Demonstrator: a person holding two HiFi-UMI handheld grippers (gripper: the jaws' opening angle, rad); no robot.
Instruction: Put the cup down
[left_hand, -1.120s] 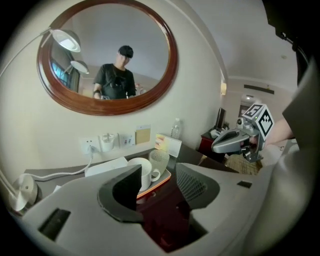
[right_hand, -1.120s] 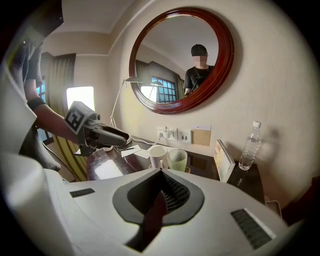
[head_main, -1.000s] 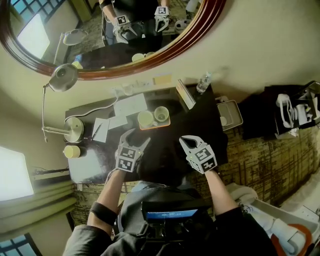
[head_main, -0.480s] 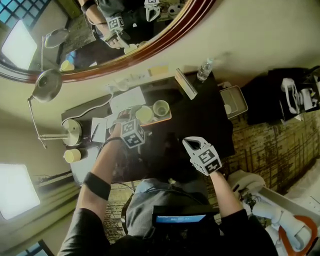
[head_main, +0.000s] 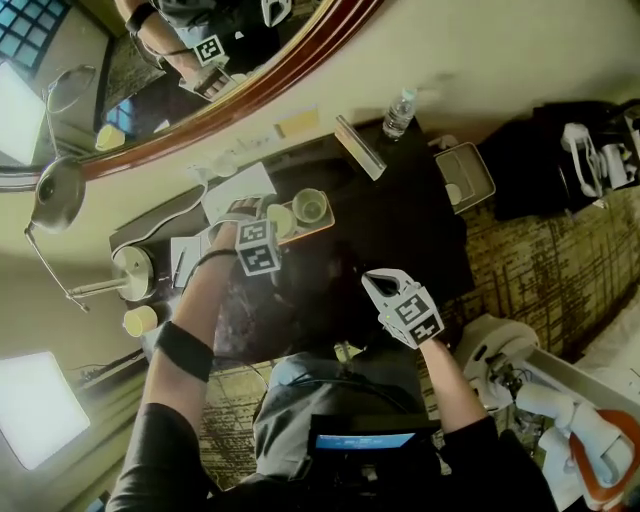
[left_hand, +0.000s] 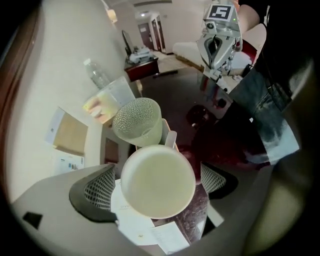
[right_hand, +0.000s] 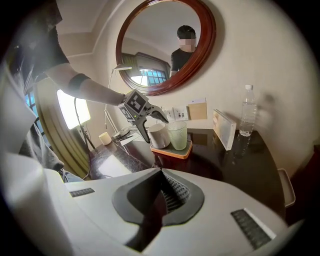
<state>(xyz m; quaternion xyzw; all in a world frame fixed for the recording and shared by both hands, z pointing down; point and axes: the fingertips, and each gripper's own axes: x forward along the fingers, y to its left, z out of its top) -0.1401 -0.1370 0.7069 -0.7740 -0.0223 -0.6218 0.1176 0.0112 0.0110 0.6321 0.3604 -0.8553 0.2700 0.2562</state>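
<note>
Cup (left_hand: 157, 181), plain and pale, stands on the orange tray (right_hand: 186, 149) near the tabletop's (head_main: 400, 235) wall-side edge, just beside a textured cup (left_hand: 137, 122). The left gripper (right_hand: 154, 129) straddles it, its jaws just opened wide and the pads seemingly clear of its sides. Done well, I judge, that gripper lifts straight up without grazing either cup. The right gripper (head_main: 375, 283) hangs near the front edge, jaws closed on nothing. Count: one tabletop, one tray, two grippers, one bottle (head_main: 398, 112), two cups on the tray.
</note>
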